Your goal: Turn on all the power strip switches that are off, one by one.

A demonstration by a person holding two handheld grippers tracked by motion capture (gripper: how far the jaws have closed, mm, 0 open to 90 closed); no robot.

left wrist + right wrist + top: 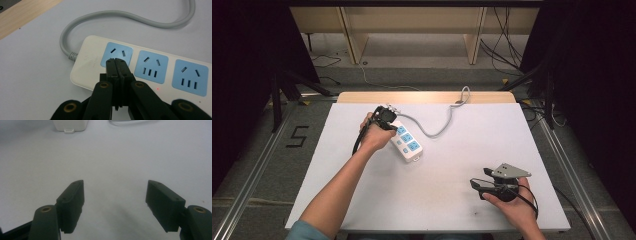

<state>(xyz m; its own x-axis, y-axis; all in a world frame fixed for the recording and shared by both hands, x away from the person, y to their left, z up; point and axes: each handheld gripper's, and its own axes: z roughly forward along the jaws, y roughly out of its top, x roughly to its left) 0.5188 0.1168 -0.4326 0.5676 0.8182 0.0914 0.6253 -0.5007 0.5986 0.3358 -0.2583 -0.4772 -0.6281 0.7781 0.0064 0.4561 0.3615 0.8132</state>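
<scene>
Now left hand-held gripper [116, 62] closed, empty, tips over power strip [150, 72] end socket; right hand-held gripper [115, 202] wide open, empty.

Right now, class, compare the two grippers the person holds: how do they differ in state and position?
The left gripper is shut, its jaws pressed together, while the right gripper is open with a wide gap. The left gripper's tips sit over the first blue socket of the power strip, whereas the right gripper is over bare table, apart from the strip. The left gripper is at the far left; the right is near the front right. Both have black jaws, and neither holds anything.
</scene>
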